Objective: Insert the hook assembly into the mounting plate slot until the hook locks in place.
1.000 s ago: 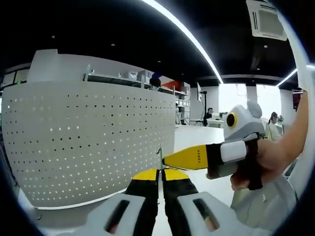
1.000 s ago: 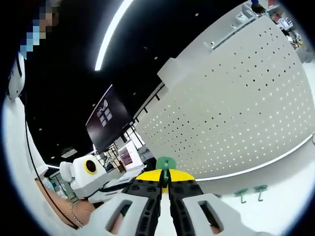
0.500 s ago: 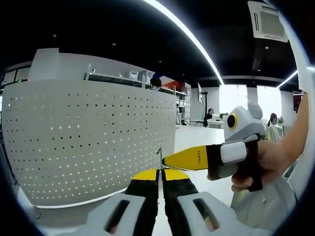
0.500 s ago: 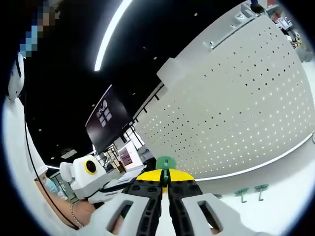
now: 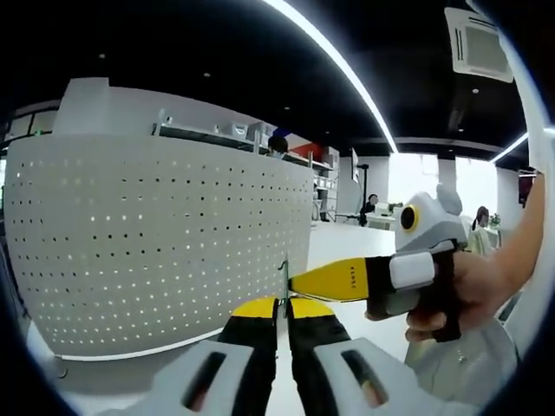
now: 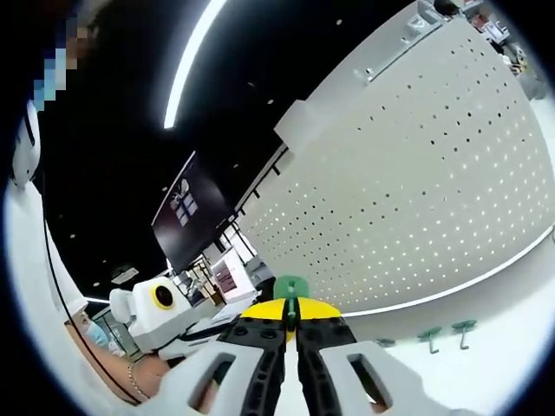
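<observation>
Ceiling light strip (image 5: pixel 347 74); dark wall screen (image 6: pixel 186 217); ceiling vent (image 5: pixel 479 42)

The left gripper view looks along its own jaws, level, at the white pegboard (image 5: pixel 156 243) standing close ahead, with the right gripper (image 5: pixel 299 283) coming in from the right. The right gripper view is rolled, so the same pegboard (image 6: pixel 416 191) slants across it, and the left gripper (image 6: pixel 186 316) shows at lower left. Both views share the pegboard and the ceiling light strip (image 5: pixel 347 78).
</observation>
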